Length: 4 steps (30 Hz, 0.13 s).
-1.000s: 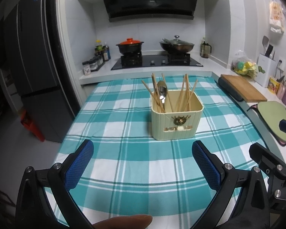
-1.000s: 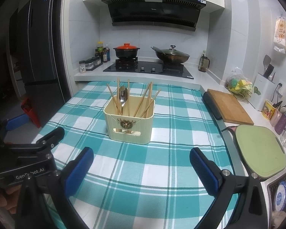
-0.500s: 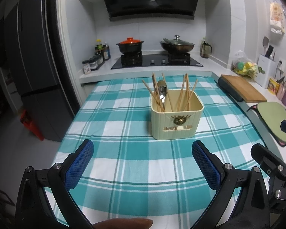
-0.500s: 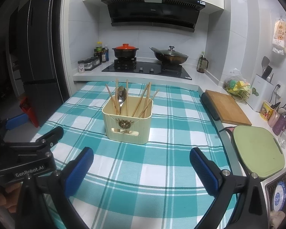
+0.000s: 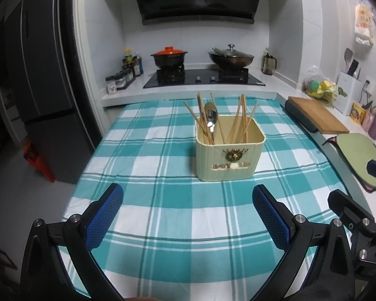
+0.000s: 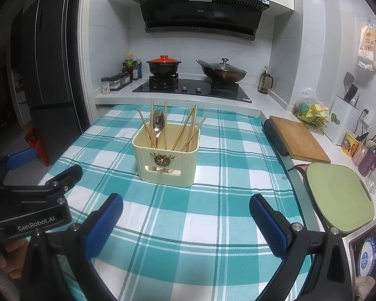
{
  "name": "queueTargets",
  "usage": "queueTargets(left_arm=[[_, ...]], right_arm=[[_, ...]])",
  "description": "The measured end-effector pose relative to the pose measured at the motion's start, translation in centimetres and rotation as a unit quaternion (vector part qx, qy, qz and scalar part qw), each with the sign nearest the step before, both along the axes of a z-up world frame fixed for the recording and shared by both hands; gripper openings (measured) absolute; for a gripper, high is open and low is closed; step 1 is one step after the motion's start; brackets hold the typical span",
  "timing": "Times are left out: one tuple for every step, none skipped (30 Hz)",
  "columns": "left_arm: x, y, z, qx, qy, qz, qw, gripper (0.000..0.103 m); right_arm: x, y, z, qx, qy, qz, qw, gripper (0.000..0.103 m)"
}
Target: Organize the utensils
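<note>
Two grippers hover low over the teal-and-white checked tablecloth point(image 5: 148, 165), side by side, both pointing toward the stove end of the kitchen. Left gripper point(image 5: 188, 215) has its blue-padded fingers point(image 5: 105, 215) spread wide, nothing between them, level above the near cloth; the right tool's black body shows at that view's right edge. Right gripper point(image 6: 186, 222) is likewise wide open and empty, with the left tool's body marked GenRobot.AI just to its left. Cream utensil box point(image 5: 230, 153) stands upright mid-table, ahead of both claws and apart from them, clear cloth between. Inside it wooden chopsticks point(image 5: 240, 123) lean in several directions and one metal spoon point(image 5: 210, 118) stands bowl-up among them. Behind the table: dark fridge point(image 5: 45, 95) at left, black cooktop point(image 5: 203, 79) with an orange-lidded pot point(image 5: 168, 56) and a lidded wok point(image 5: 230, 57). Along the right counter lie a wooden cutting board point(image 6: 298, 138) and a green board point(image 6: 337, 195), near the right gripper's side. Spice jars point(image 6: 115, 81) sit left of the cooktop.
</note>
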State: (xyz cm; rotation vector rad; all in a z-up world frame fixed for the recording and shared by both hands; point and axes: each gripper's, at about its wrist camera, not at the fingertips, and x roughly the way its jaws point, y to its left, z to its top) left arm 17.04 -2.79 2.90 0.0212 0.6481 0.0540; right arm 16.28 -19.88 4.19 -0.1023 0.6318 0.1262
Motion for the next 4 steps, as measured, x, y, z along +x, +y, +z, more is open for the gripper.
queueTargets(left_arm=[[-0.03,0.04,-0.02,-0.003,0.001,0.005,1.0,0.103],[0.02,0.11,-0.01,-0.005,0.001,0.005,1.0,0.103],[0.01,0.09,0.0,-0.004,0.0,0.003,1.0,0.103],[-0.08,-0.06,0.03,0.002,-0.002,0.002,1.0,0.103]], right_arm=[[-0.01,-0.02,-0.07,0.0,0.0,0.0,1.0,0.102],[-0.06,-0.13,-0.05,0.0,0.0,0.0,1.0,0.102],[-0.01,-0.13,-0.15,0.001,0.001,0.0,1.0,0.102],[0.04,-0.17,-0.2,0.001,0.001,-0.001,1.0,0.102]])
